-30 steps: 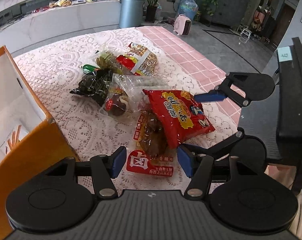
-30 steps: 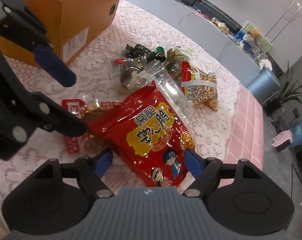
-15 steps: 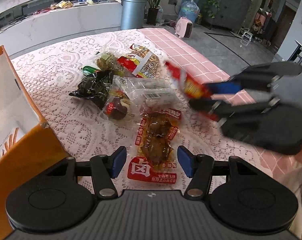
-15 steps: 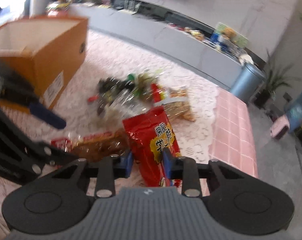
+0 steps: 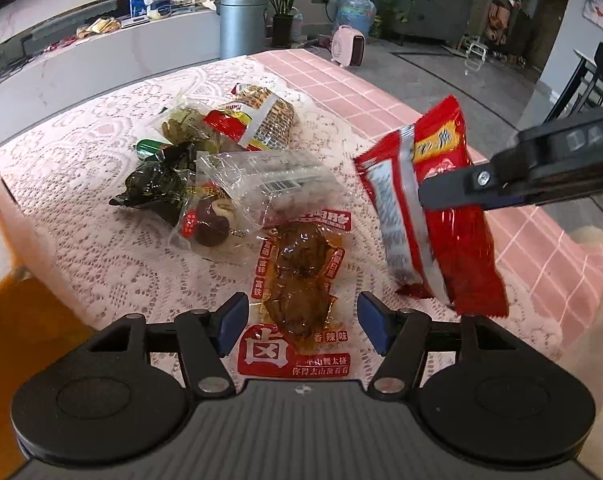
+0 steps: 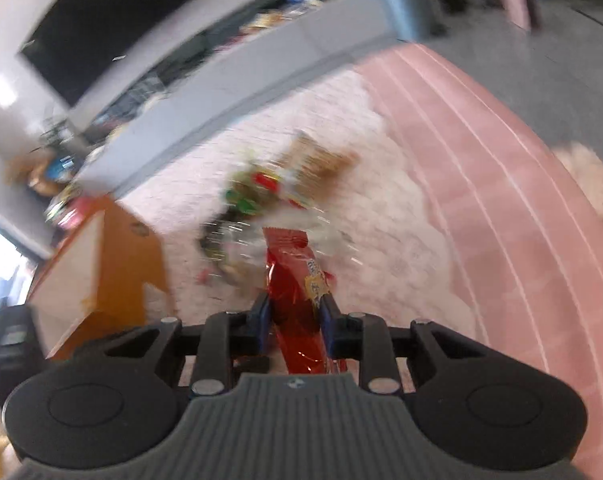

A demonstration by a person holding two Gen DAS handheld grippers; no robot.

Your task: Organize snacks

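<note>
My right gripper [image 6: 295,322] is shut on a red snack bag [image 6: 297,280] and holds it in the air; the bag also shows in the left wrist view [image 5: 433,216], hanging above the table's right side. My left gripper [image 5: 301,326] is open and empty, low over a braised-meat packet [image 5: 297,280] with red print. A pile of snacks lies beyond it: a clear bag [image 5: 269,180], a dark green packet [image 5: 157,184] and a red-and-brown packet [image 5: 257,120]. The orange cardboard box [image 6: 101,264] stands at the left, blurred.
The table has a white lace cloth [image 5: 81,248] over a pink checked cloth [image 5: 541,240]. The box's orange corner [image 5: 25,320] is close at my left. A grey counter [image 5: 101,64] and a bin [image 5: 243,24] stand behind the table.
My right gripper closed on the red bag, lifted it off the pile and swung it up to the right. The meat packet under it now lies uncovered. My left gripper stayed open.
</note>
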